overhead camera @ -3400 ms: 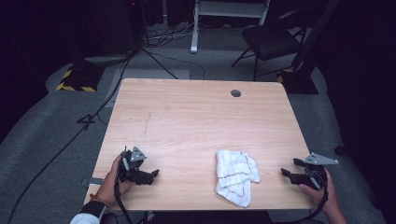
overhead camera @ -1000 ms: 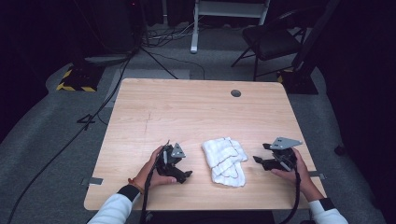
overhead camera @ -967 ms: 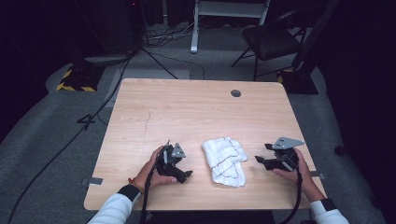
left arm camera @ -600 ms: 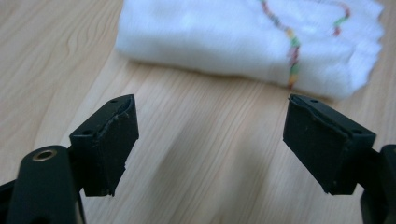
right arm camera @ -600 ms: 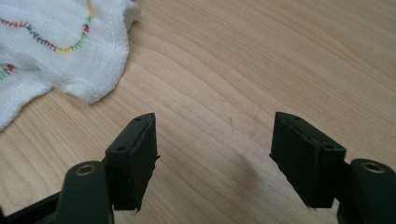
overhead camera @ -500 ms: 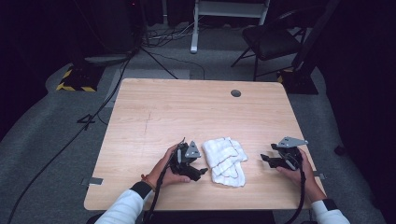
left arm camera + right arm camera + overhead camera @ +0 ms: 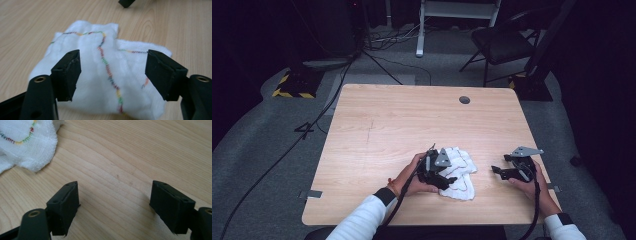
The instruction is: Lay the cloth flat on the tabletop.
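A crumpled white cloth (image 7: 463,170) with a multicoloured stitched line lies on the wooden table (image 7: 412,120), near its front edge. My left gripper (image 7: 447,176) has come over the cloth's left side. In the left gripper view its jaws (image 7: 112,70) straddle the cloth (image 7: 100,82); they have just been closing, and a gap still shows at each pad. My right gripper (image 7: 498,171) hovers low to the right of the cloth, pointing at it. Its jaws (image 7: 113,200) have just been opening over bare wood, with the cloth's corner (image 7: 22,142) ahead to the left.
A round cable hole (image 7: 464,100) sits near the table's far edge. Beyond the table are a black chair (image 7: 502,45), a white stand (image 7: 457,10), floor cables (image 7: 337,100) and a yellow-black striped block (image 7: 292,85).
My left gripper has travelled right across the table onto the cloth's left side. The right gripper has shifted only a little, staying to the right of the cloth.
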